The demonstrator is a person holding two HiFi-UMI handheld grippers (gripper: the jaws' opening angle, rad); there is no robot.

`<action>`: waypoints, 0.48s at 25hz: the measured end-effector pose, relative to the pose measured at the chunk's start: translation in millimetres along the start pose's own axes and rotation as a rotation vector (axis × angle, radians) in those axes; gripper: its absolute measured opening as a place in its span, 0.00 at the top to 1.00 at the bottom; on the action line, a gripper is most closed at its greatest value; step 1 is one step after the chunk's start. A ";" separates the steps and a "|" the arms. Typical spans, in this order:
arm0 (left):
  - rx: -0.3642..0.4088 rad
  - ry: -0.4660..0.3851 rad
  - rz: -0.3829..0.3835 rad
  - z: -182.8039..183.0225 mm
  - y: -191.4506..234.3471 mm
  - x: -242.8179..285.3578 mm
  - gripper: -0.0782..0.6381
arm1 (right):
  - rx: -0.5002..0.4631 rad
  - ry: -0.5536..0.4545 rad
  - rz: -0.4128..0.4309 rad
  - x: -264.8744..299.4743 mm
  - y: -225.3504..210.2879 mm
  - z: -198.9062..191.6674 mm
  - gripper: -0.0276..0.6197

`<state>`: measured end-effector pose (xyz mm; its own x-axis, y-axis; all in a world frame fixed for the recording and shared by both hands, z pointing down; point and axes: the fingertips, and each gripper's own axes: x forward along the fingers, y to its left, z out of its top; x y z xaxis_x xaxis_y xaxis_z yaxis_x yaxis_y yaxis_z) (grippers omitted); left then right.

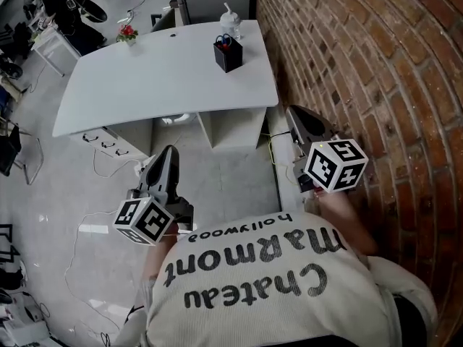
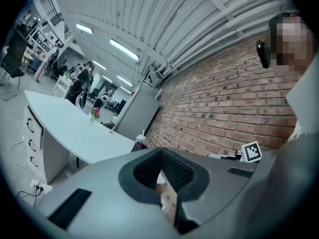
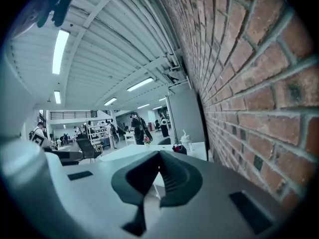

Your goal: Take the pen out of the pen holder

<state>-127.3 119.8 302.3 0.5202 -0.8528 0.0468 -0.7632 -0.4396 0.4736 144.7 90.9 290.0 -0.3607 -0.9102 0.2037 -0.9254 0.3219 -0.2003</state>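
Both grippers were held clenched and empty, the left gripper (image 1: 167,156) and the right gripper (image 1: 292,113) well apart from the white table (image 1: 145,85). The black pen holder (image 1: 228,53) was left standing there, filled, near the brick wall (image 1: 362,63).

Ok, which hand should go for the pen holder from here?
Right, probably. The right tongs are nearer the pen holder, which stands at the end of the table by the brick wall; the left tongs hang farther back. Both are shut and empty.
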 end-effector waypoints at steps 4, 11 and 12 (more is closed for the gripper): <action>0.017 0.012 -0.017 -0.9 13.9 1.0 0.89 | 0.032 -0.006 -0.007 11.5 9.9 -9.3 0.95; 0.032 0.080 -0.031 -19.4 40.3 5.0 0.89 | 0.020 0.070 -0.054 27.4 9.6 -43.6 0.95; 0.028 0.079 -0.031 -19.9 44.3 7.4 0.89 | 0.031 0.077 -0.058 32.7 6.9 -45.6 0.95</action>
<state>-149.5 99.7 341.2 0.5715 -0.8142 0.1027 -0.7562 -0.4738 0.4514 121.1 75.3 339.0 -0.3153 -0.9041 0.2884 -0.9414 0.2595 -0.2156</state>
